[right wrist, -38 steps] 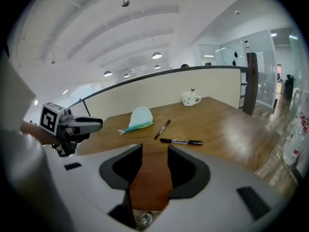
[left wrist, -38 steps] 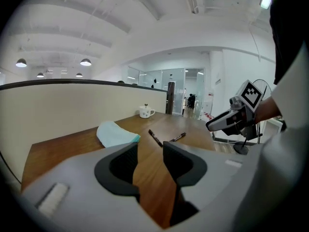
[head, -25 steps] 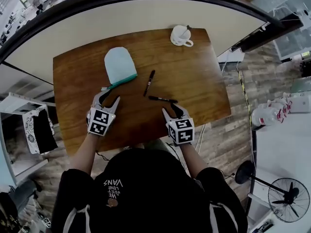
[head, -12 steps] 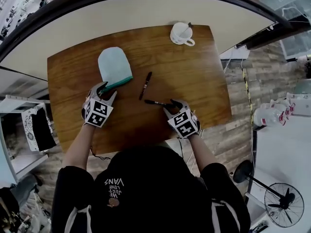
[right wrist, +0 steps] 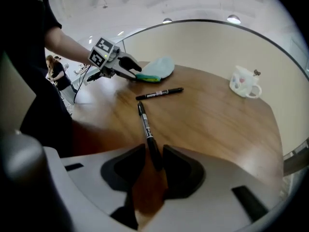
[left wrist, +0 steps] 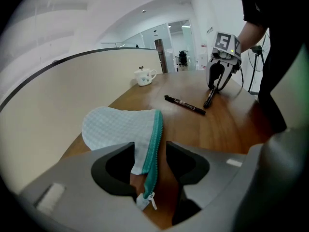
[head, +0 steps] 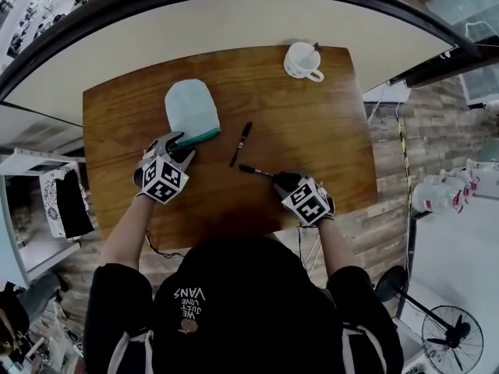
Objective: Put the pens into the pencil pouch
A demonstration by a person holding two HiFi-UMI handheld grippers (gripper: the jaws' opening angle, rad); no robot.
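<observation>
Straddling the zip end of the pale blue fabric pencil pouch (head: 191, 107), the left gripper (left wrist: 149, 148) holds nothing. Its jaws stand wide apart and have just been opening, and the pouch's teal zip (left wrist: 155, 129) runs up between them with neither pad pressing on it. The pouch lies flat toward the left edge of the brown wooden worktop (head: 312, 123), rounded end toward the far edge. The right gripper (right wrist: 154, 151) is toward the near right corner. Its jaws have just been closing but are not clamped. One slim black pen (right wrist: 145, 124) lies with its end between them, a gap showing on one side. A second black pen (head: 241, 142) lies mid-worktop, between the pouch and the first pen. A white ceramic mug (head: 300, 59) sits at the far right corner.
</observation>
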